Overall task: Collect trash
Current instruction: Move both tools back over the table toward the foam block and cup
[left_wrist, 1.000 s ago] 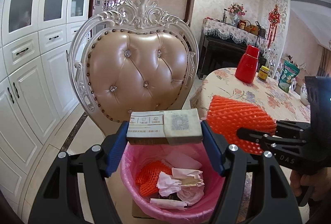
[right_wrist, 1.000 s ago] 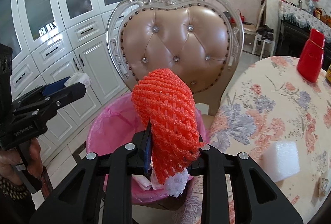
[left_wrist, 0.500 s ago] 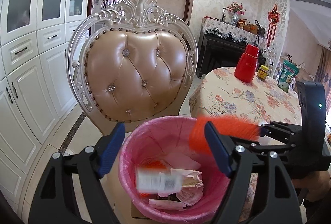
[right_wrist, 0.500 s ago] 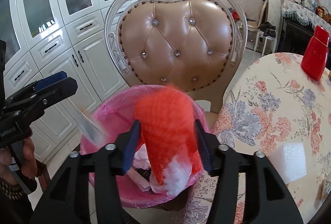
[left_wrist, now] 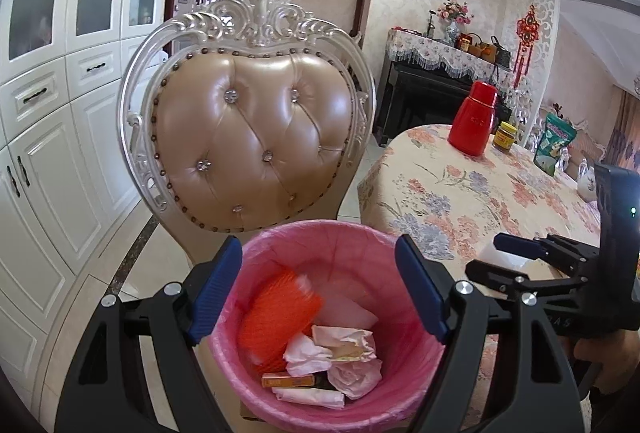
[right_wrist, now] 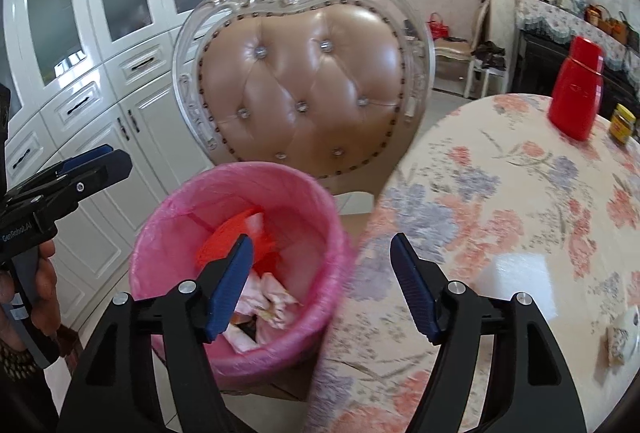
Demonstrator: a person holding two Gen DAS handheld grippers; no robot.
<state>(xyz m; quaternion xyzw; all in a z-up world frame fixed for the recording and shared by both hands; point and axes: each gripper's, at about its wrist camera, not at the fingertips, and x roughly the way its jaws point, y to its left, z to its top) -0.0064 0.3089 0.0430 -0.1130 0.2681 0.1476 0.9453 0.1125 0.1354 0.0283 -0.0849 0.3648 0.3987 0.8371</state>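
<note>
Gaping wide now, left hand-held gripper (left_wrist: 318, 289) and right hand-held gripper (right_wrist: 322, 283); orange foam net (left_wrist: 278, 313) dropped into pink bin (left_wrist: 320, 235)

A home dining room: ornate tufted chair (left_wrist: 252, 149), floral-clothed table (left_wrist: 480, 193), white glass-fronted cabinets (left_wrist: 60, 73), draped piano (left_wrist: 432, 89).

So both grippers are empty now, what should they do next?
Probably swing the right gripper toward the small scrap lying on the floral table. Both grippers, left gripper too, are open and empty, and the orange foam net already lies in the pink bin.
</note>
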